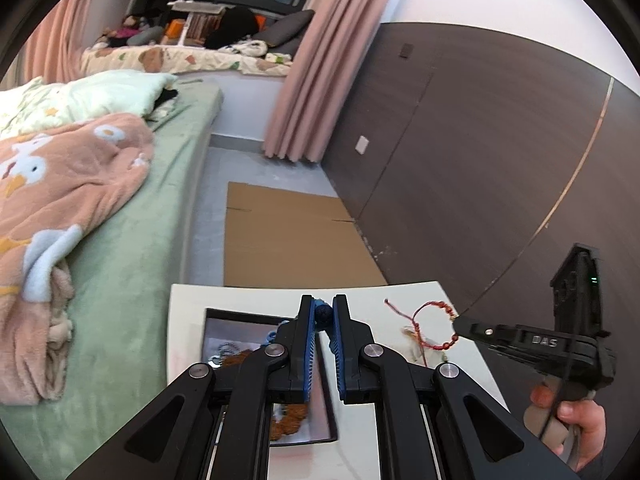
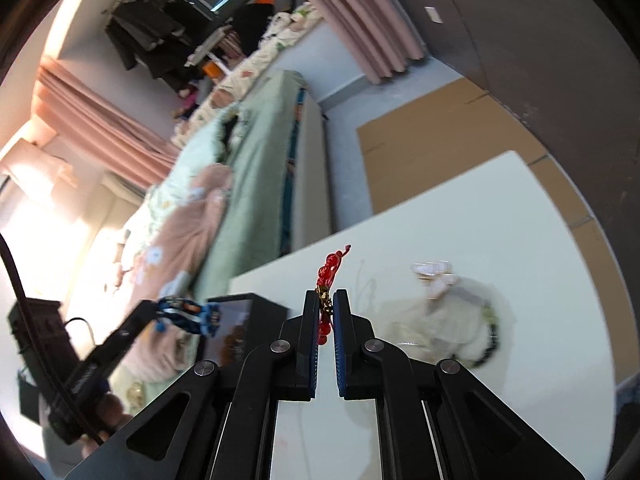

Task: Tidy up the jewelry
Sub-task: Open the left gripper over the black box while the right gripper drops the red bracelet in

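A white table [image 2: 500, 216] is seen beside a bed covered with a green sheet [image 1: 132, 240]. On the table a dark-framed tray [image 1: 240, 316] is placed, near the edge towards the bed. A pale heap of jewelry [image 2: 452, 320], partly blurred, is lying on the bare tabletop. Flat brown cardboard [image 1: 288, 236] is laid on the floor behind the table.

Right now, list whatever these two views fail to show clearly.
- Tray contents, left wrist view: the left gripper, shut on the blue bracelet, covers most of them.
- Pale pile on the table, right wrist view: blurred.
- Red bracelet, right wrist view: its lower part is hidden between the fingers.
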Available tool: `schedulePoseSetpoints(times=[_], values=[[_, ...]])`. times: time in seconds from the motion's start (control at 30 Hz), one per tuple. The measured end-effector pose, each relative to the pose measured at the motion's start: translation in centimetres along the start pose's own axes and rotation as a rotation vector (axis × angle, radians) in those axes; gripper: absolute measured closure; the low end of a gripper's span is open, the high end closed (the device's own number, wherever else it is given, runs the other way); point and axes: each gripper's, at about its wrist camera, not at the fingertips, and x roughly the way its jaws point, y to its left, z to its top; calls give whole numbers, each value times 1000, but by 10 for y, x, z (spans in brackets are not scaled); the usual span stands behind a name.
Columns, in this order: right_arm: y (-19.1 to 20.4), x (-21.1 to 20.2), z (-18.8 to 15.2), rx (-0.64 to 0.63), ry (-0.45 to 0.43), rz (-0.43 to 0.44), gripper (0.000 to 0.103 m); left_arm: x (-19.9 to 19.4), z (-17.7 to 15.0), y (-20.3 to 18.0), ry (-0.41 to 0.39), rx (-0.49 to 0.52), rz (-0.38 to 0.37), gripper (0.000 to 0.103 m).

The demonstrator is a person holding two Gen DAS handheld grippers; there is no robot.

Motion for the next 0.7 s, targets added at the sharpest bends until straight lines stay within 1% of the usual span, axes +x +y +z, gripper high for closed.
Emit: schedulePoseSetpoints(times=[0.1,0.13,0.17,0.2,0.23,0.3,0.4,0.53,0.7], values=[[13,4,0,-15,-7,48,95,7,2,11,44,-41,30,90],[18,6,-1,-18,-7,63,95,10,2,16,63,-60,36,78],[24,12,0,-22,-7,78,95,12,2,21,77,-81,43,57],[29,15,-1,-28,-5,91,95,12,1,26,77,-102,49,46],[34,19,-2,-34,-3,101,95,11,1,30,65,-117,61,32],[43,26,-5,-44,4,126,95,5,3,36,35,-129,84,30],[55,35,-8,-55,14,160,95,-3,5,43,14,-140,89,30],[69,44,-15,-71,29,199,95,-7,7,55,12,-183,69,30],[88,58,-22,-89,40,284,94,-15,9,60,-16,-187,88,30]])
